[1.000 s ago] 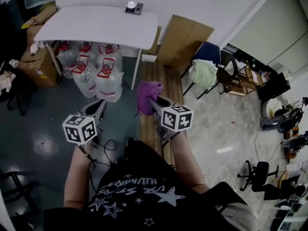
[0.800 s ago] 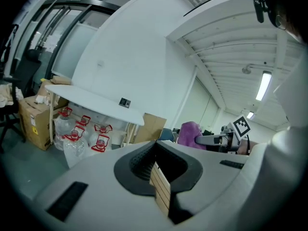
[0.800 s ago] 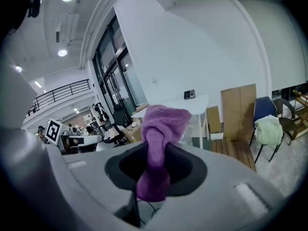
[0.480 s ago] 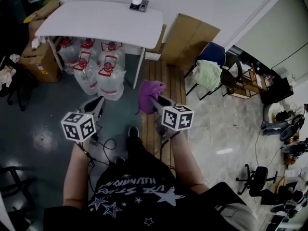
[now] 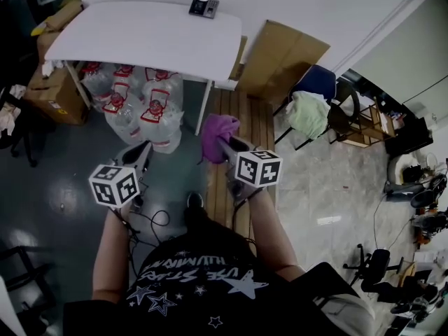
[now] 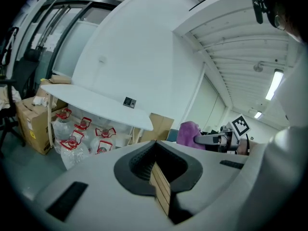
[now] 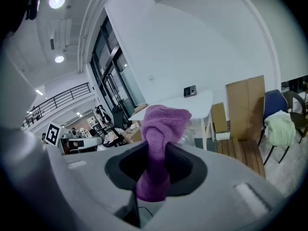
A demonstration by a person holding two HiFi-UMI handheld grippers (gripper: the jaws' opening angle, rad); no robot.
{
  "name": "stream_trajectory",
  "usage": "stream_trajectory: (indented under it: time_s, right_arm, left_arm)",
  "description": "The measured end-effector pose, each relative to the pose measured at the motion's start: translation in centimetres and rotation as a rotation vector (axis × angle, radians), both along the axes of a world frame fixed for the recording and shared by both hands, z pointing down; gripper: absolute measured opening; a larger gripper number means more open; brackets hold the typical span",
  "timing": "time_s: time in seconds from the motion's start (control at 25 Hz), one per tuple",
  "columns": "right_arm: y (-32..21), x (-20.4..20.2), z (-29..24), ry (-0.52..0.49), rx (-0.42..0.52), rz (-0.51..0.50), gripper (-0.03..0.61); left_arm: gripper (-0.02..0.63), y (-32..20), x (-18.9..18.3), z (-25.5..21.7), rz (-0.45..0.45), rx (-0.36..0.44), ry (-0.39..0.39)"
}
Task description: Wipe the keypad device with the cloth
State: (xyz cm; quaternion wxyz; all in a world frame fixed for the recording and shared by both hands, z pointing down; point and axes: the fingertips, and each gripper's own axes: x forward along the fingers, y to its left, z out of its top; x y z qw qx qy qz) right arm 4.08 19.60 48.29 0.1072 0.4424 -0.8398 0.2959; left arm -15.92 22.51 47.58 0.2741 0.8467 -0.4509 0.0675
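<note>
The right gripper [image 7: 156,163] has its jaws clamped on the purple cloth [image 7: 162,124], which stands up bunched from between them and folds over at its top. To its left, the left gripper [image 6: 157,171] has its jaws pressed together with nothing between them, the tan pads meeting in a single line. The person holds both grippers out in front of the body, above a dark floor [image 5: 63,166], well short of the white table [image 5: 126,40] at the far side. The keypad device [image 5: 204,6] lies at the far edge of that table, near the wall and well apart from the cloth. Large water bottles [image 5: 143,107] with red handles stand under the table. To the right, a sheet of cardboard [image 5: 283,58] leans on the wall, beyond a strip of wooden slats [image 5: 241,121].
</note>
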Motion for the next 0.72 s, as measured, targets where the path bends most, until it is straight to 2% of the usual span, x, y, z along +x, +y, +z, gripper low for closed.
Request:
stream_trajectory:
  time_s: [0.44,0.72]
  right_arm:
    - [-9.5,2.7,0.8,-0.006,-0.021,0.002,0.095]
    - [-13.4,5.1,0.7,-0.012,-0.007,-0.009,0.095]
  left_arm:
    - [0.008,-9.0,3.2,1.2,0.018,-0.03,-0.016]
    - [0.008,-13.2,5.0,1.0,-0.002,-0.023,-0.019]
